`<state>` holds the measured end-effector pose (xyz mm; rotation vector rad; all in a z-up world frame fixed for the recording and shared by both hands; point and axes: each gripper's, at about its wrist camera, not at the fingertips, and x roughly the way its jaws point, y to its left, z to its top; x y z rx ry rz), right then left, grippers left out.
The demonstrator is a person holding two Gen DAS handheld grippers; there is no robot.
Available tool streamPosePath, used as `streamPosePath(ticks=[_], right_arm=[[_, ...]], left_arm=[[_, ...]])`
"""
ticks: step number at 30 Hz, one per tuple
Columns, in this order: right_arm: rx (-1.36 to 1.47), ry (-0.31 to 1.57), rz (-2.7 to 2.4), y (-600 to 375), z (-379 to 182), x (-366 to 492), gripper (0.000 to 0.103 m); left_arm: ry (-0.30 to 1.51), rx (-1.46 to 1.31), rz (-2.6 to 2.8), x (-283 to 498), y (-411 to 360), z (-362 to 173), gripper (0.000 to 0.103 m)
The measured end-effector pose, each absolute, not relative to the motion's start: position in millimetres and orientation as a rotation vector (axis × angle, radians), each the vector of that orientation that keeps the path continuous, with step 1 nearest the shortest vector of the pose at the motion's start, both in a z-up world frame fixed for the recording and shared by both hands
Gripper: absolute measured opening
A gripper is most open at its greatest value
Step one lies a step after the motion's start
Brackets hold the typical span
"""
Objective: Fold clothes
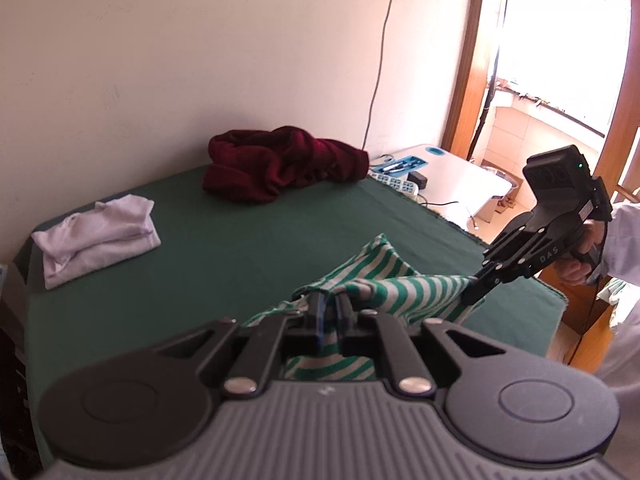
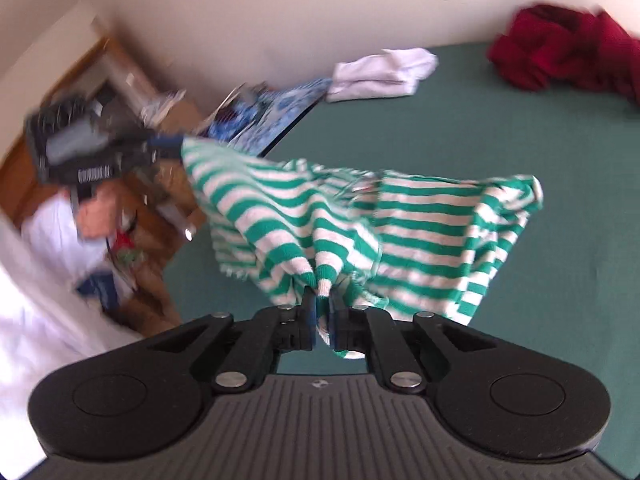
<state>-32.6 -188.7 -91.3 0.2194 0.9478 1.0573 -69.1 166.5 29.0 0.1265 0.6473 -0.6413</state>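
Note:
A green-and-white striped garment (image 2: 360,220) hangs stretched between my two grippers above the green table (image 1: 240,240). My left gripper (image 1: 330,304) is shut on one bunched edge of the striped garment (image 1: 384,284). My right gripper (image 2: 322,300) is shut on another pinched edge of it. In the left wrist view the right gripper (image 1: 474,290) comes in from the right, held by a person's hand (image 1: 580,260). In the right wrist view the left gripper (image 2: 168,146) shows blurred at the cloth's far left corner.
A crumpled dark red garment (image 1: 280,168) lies at the table's far edge by the wall. A folded pale lilac garment (image 1: 96,236) sits at the far left corner. A white side table (image 1: 460,184) with small items stands beyond the table; boxes and clutter (image 2: 160,200) crowd the floor.

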Motion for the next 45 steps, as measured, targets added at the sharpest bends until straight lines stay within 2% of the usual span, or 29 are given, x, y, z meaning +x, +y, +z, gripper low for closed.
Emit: streamPosePath(ticks=[5, 13, 15, 17, 18, 19, 20, 22, 25, 30, 32, 33, 34, 35, 36, 41, 43, 44, 45], right_arm=[[0.330, 0.914, 0.886, -194.6, -104.8, 0.7, 0.006], [0.366, 0.900, 0.720, -195.6, -126.1, 23.4, 0.006], [0.342, 0.926, 0.695, -194.5, -133.7, 23.3, 0.008], [0.306, 0.923, 0.683, -195.3, -130.5, 17.0, 0.019], [0.285, 0.910, 0.680, -195.7, -127.1, 13.1, 0.022], [0.252, 0.858, 0.689, -196.3, -116.9, 6.8, 0.030], [0.216, 0.807, 0.700, -195.8, -106.6, 0.6, 0.046], [0.114, 0.722, 0.756, -184.7, -85.7, -8.6, 0.059], [-0.057, 0.685, 0.905, -143.2, -73.4, -6.1, 0.058], [-0.154, 0.697, 0.982, -89.3, -91.8, 15.1, 0.058], [-0.149, 0.725, 0.986, -80.1, -98.9, 23.3, 0.054], [-0.144, 0.743, 0.988, -76.1, -102.2, 27.5, 0.046], [-0.129, 0.776, 0.991, -75.0, -104.0, 31.6, 0.015], [-0.110, 0.795, 0.983, -77.2, -102.9, 32.8, 0.003], [-0.087, 0.794, 0.974, -85.1, -98.8, 29.7, 0.002], [0.052, 0.736, 0.909, -118.1, -82.2, 26.5, 0.002], [0.073, 0.754, 0.874, -120.6, -86.9, 32.5, 0.002], [0.082, 0.778, 0.862, -119.8, -92.8, 35.6, 0.003], [0.080, 0.801, 0.843, -118.1, -100.8, 36.8, 0.003]], left_arm=[[0.653, 0.154, -0.624, 0.6, 151.8, 8.8, 0.007], [0.798, 0.176, -0.582, 69.2, 138.1, -46.4, 0.006], [0.801, 0.155, -0.582, 64.0, 143.1, -44.4, 0.007], [0.772, 0.156, -0.566, 43.5, 155.2, -30.9, 0.010], [0.760, 0.162, -0.556, 31.3, 162.2, -23.2, 0.019], [0.749, 0.169, -0.546, 19.0, 169.3, -15.6, 0.033], [0.737, 0.176, -0.537, 6.6, 176.3, -8.0, 0.036], [0.728, 0.225, -0.511, -23.5, 183.0, 0.6, 0.045], [0.782, 0.239, -0.531, -55.4, 187.4, -6.8, 0.060], [0.856, 0.196, -0.522, -66.8, 178.0, -42.8, 0.061], [0.896, 0.178, -0.518, -60.9, 171.8, -58.6, 0.054], [0.910, 0.176, -0.521, -58.1, 168.8, -62.6, 0.030], [0.906, 0.186, -0.518, -57.2, 166.3, -63.1, 0.000], [0.895, 0.199, -0.519, -57.0, 164.8, -60.8, 0.000], [0.879, 0.203, -0.529, -56.9, 164.8, -56.2, 0.000], [0.779, 0.229, -0.516, -37.0, 172.0, -33.5, 0.000], [0.798, 0.224, -0.524, -16.6, 174.0, -43.0, 0.000], [0.807, 0.222, -0.528, -6.4, 175.0, -47.8, 0.001], [0.817, 0.220, -0.532, 3.8, 176.0, -52.7, 0.006]])
